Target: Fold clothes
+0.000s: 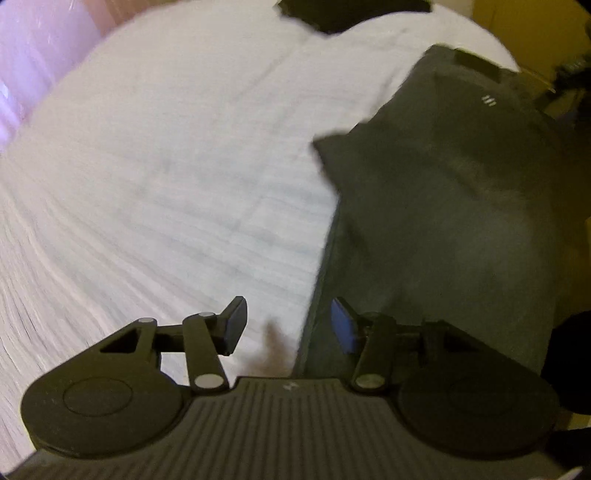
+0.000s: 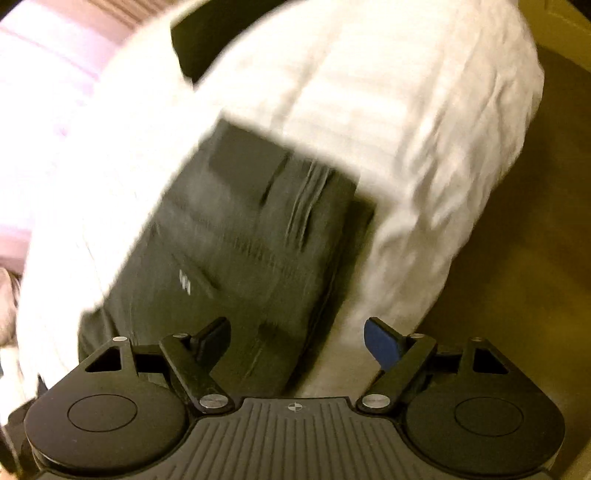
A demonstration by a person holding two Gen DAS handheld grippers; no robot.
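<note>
The left tool (image 1: 289,325) hangs with its jaws partly apart and nothing between them; under the gap lie the white bed sheet (image 1: 166,177) and the near edge of a dark grey garment (image 1: 443,206). A blurred brownish shape sits low in that gap, and I cannot tell what it is. The right tool (image 2: 295,343) stands wider open, also empty, above the same dark grey garment (image 2: 240,236), with the white bed sheet (image 2: 369,110) beyond and beside it.

The garment lies spread on the bed near its edge, a small pale mark showing on the cloth. Both views are smeared, so seams and folds are hard to read. Another dark item (image 1: 351,14) is cut off at the top of the left view. A yellowish floor (image 2: 517,258) shows past the bed. Both tools point steeply downward at the bed; no hand is visible.
</note>
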